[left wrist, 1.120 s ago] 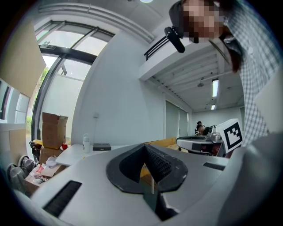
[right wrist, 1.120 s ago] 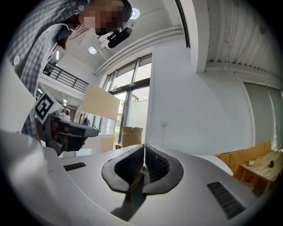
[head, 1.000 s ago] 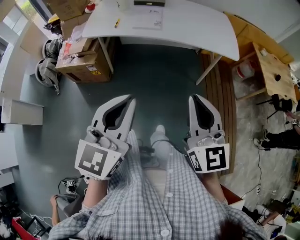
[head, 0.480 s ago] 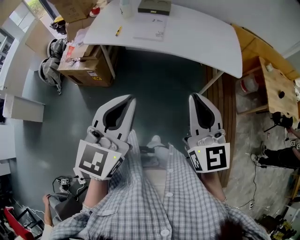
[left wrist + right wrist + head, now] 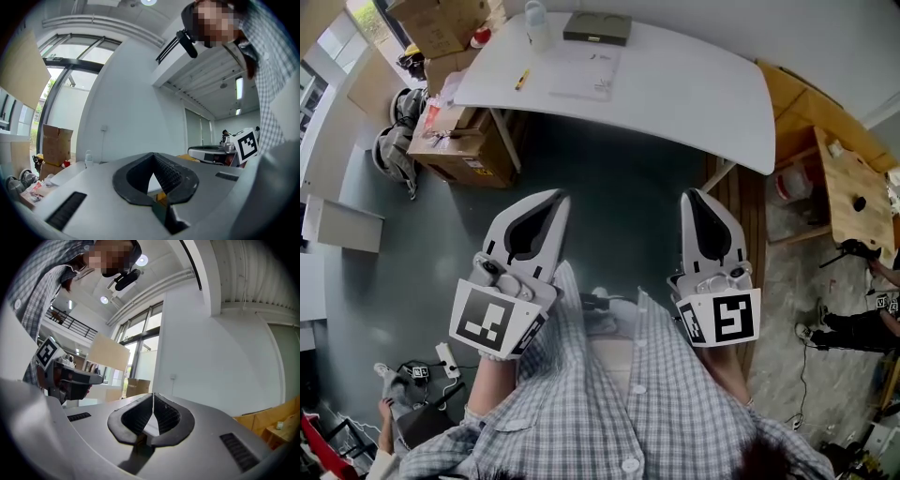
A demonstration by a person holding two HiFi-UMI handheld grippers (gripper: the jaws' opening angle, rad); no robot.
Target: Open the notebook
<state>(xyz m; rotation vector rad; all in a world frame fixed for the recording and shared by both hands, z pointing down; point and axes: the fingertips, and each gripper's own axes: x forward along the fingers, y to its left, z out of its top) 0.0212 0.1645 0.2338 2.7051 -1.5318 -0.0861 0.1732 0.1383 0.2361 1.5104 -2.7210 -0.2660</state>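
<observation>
A flat white notebook point(image 5: 586, 73) lies closed on the white table point(image 5: 694, 89) at the top of the head view. Both grippers are held level in front of the person's checked shirt, well short of the table and over the grey floor. My left gripper point(image 5: 560, 195) has its jaws together with nothing between them; its tips point(image 5: 152, 153) meet in the left gripper view. My right gripper point(image 5: 691, 193) is likewise shut and empty, with its tips point(image 5: 153, 393) touching in the right gripper view.
On the table stand a clear bottle point(image 5: 537, 23), a dark flat box point(image 5: 596, 28) and a yellow pen point(image 5: 521, 80). Cardboard boxes point(image 5: 455, 141) crowd the table's left end. A wooden bench point(image 5: 853, 164) and another person point(image 5: 862, 323) are at the right.
The table with the notebook has come further into the head view, lower in the picture. Both grippers keep the same place in the frame and stay shut.
</observation>
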